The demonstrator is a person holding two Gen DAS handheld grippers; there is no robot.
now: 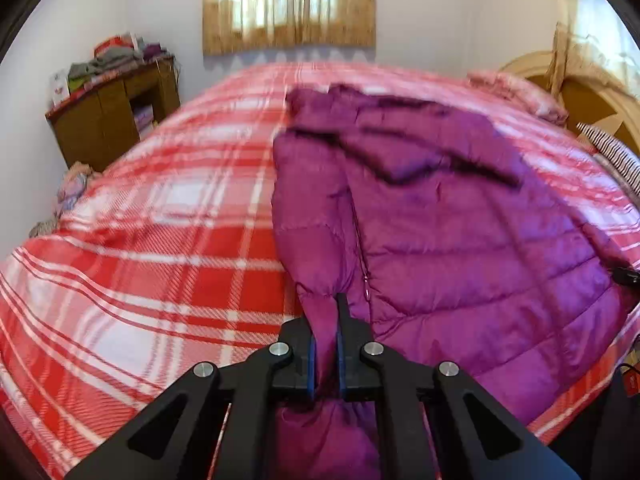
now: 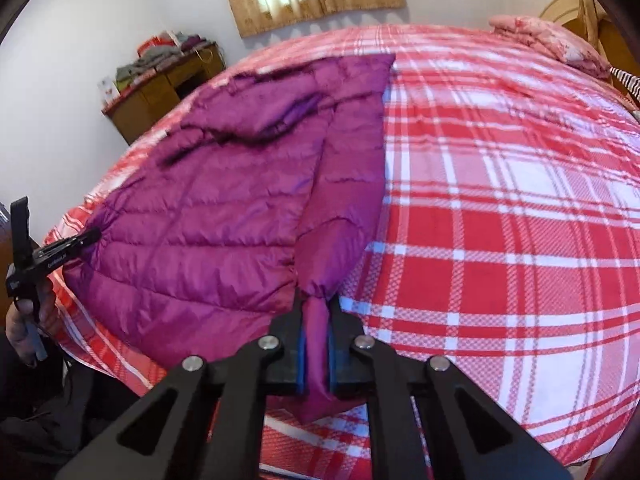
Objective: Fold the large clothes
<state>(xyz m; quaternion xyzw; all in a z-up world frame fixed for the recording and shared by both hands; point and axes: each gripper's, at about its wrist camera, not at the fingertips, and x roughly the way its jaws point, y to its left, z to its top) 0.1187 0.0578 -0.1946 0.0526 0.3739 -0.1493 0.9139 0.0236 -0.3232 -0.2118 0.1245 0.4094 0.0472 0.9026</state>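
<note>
Pinched between my left gripper's (image 1: 326,320) blue pads is a bunched fold of the purple quilted down jacket (image 1: 460,240), at its hem corner; my right gripper (image 2: 316,320) is clamped the same way on the opposite hem corner. That one jacket lies flat on the red-and-white plaid bedspread (image 1: 160,220), hem toward me and collar toward the far wall, one sleeve folded across its chest.

My left view shows the zipper (image 1: 362,252) running up the front; my right view hides it. My right view alone shows my left gripper from the side, nipping the jacket's edge, with my hand (image 2: 24,320) around its handle.

Farther out, one wooden cabinet (image 1: 108,116) stands in the corner, its top piled with folded clothes (image 1: 116,56) and its open shelf holding something I cannot make out. One pink pillow (image 2: 552,40) sits by the headboard (image 1: 592,96), with a striped cushion (image 1: 616,156) beside it. One curtained window (image 1: 288,4) is in the far wall.
</note>
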